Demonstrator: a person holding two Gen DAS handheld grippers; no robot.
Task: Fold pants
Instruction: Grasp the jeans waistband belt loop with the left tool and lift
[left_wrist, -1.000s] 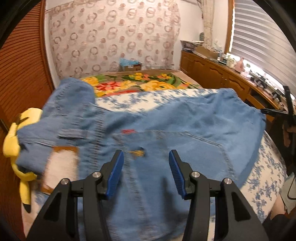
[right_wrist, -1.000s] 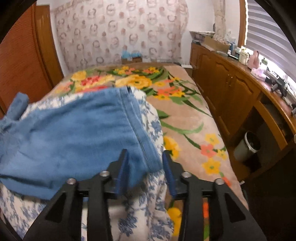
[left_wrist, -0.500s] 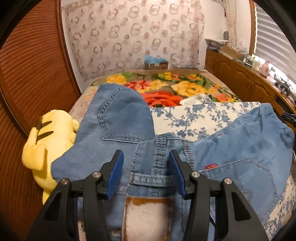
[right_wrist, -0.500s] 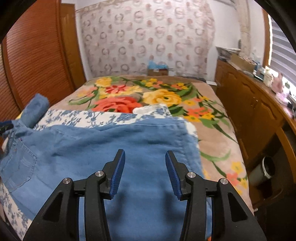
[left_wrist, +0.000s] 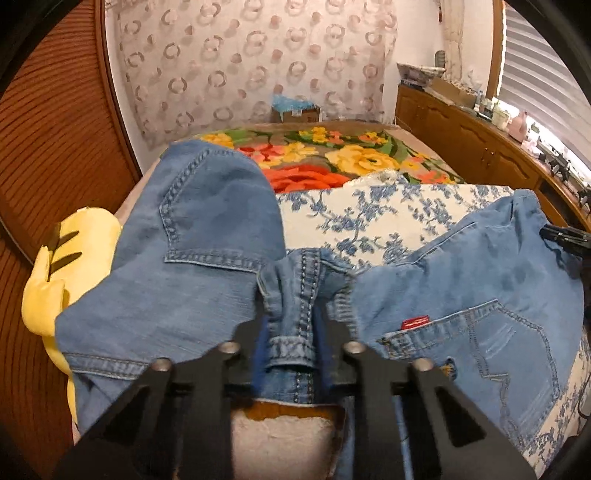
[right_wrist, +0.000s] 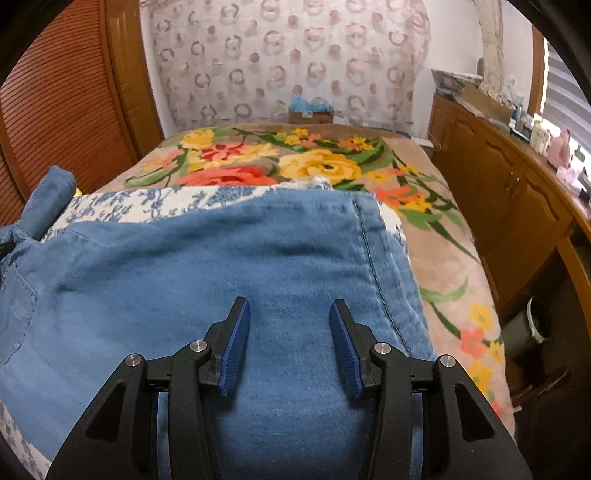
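— What is seen, and where?
— Blue denim pants (left_wrist: 207, 258) are spread over a blue-flowered sheet (left_wrist: 369, 218) on the bed; a yellow plush toy (left_wrist: 55, 280) is pressed against their left edge.

— And the grippers?
— The waistband is clamped by the left gripper (left_wrist: 291, 332). The right gripper (right_wrist: 290, 339) is held spread above the leg fabric, nothing grasped.

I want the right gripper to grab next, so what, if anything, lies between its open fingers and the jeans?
Nothing visible does. The right gripper hangs open directly over the jeans, with only bare denim between and below its fingers. The left gripper is already shut on the waistband.
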